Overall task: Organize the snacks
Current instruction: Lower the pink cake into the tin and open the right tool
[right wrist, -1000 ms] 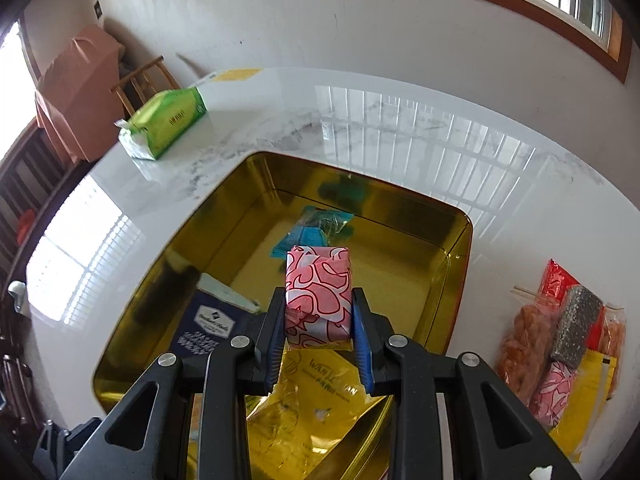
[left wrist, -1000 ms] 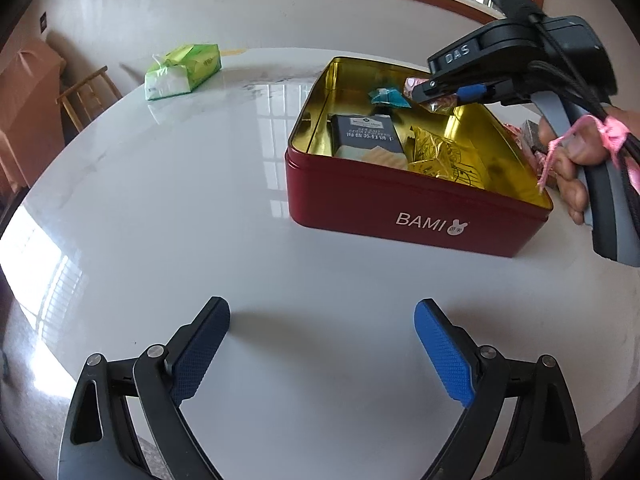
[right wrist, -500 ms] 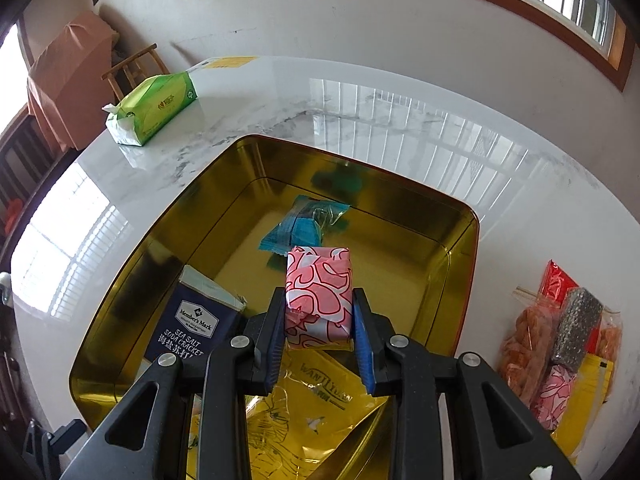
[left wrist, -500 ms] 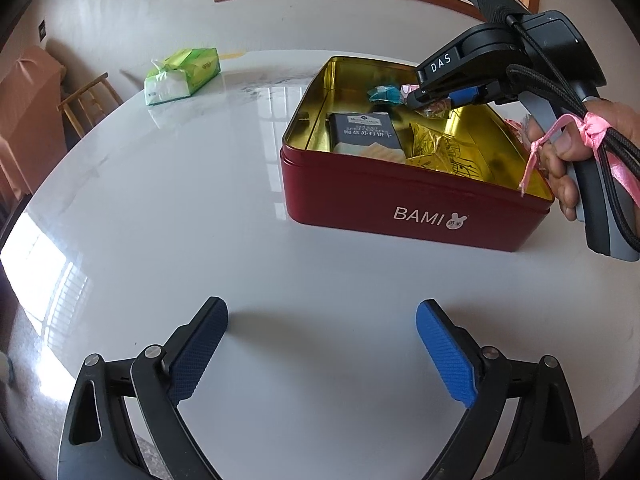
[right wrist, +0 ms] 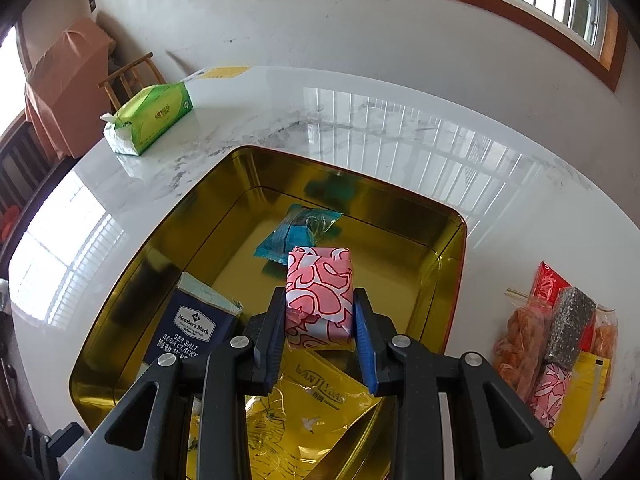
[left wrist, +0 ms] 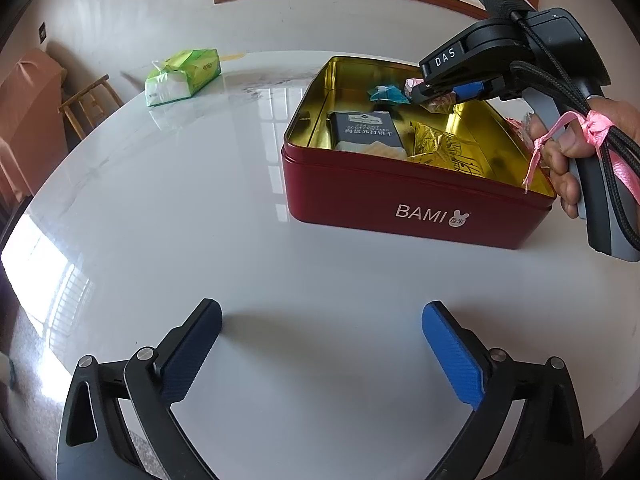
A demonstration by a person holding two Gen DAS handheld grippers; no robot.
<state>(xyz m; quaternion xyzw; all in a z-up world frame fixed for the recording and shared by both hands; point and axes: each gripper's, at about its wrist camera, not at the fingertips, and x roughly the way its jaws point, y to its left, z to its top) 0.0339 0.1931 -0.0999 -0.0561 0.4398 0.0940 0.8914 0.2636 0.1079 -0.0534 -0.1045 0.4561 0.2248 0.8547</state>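
Red tin (left wrist: pixel 400 196) holds cracker box (right wrist: pixel 188 332), teal packet (right wrist: pixel 298 232), gold pouch (right wrist: pixel 312 408).

In the right wrist view the gripper (right wrist: pixel 320 334) covers the near part of the yellow packet (right wrist: pixel 316 412) and the cracker box's (right wrist: pixel 188 332) lower corner. The snack pile (right wrist: pixel 556 344) overlaps itself; its labels are too small to read. In the left wrist view the pink snack (left wrist: pixel 412 85) barely peeks out.
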